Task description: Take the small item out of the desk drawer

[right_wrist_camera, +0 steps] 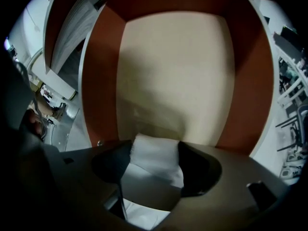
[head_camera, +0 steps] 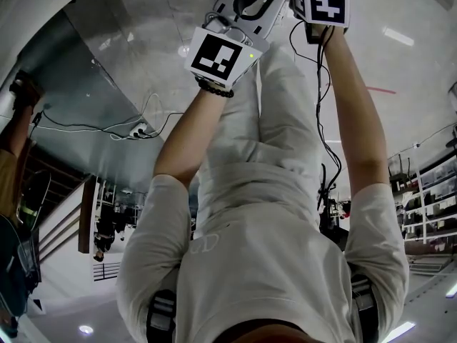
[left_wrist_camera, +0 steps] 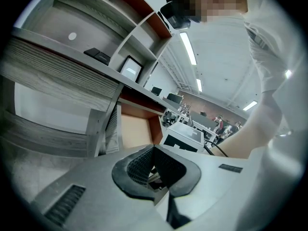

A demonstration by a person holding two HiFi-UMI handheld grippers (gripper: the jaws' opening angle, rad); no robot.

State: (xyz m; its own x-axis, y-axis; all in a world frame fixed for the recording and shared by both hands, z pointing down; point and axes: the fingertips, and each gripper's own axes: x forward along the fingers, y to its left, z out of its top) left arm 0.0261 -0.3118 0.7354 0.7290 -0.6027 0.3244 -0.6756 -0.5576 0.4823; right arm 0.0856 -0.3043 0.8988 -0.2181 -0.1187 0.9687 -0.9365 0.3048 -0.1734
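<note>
1. Drawer (right_wrist_camera: 98,81) lies open under the right claw (right_wrist_camera: 156,147), red-brown walls around a pale beige floor.
2. Small white item (right_wrist_camera: 154,165) (folded and soft-looking, paper or cloth, I cannot tell which) sits inside that drawer, over the beige floor, right between the right claw's jaws.
3. Those jaws stand wide apart, one on each side of the item, pointing steeply down; no squeeze on it shows, so the item is bracketed, not gripped.
4. Ribbed pads of the left claw (left_wrist_camera: 154,153) are pressed together with nothing between them, and it faces the grey wood-grain table (left_wrist_camera: 53,73).
5. From the left gripper view the drawer shows as an orange-brown box under the table top, with the right claw's marker cube (left_wrist_camera: 184,138) just beside it.
</note>
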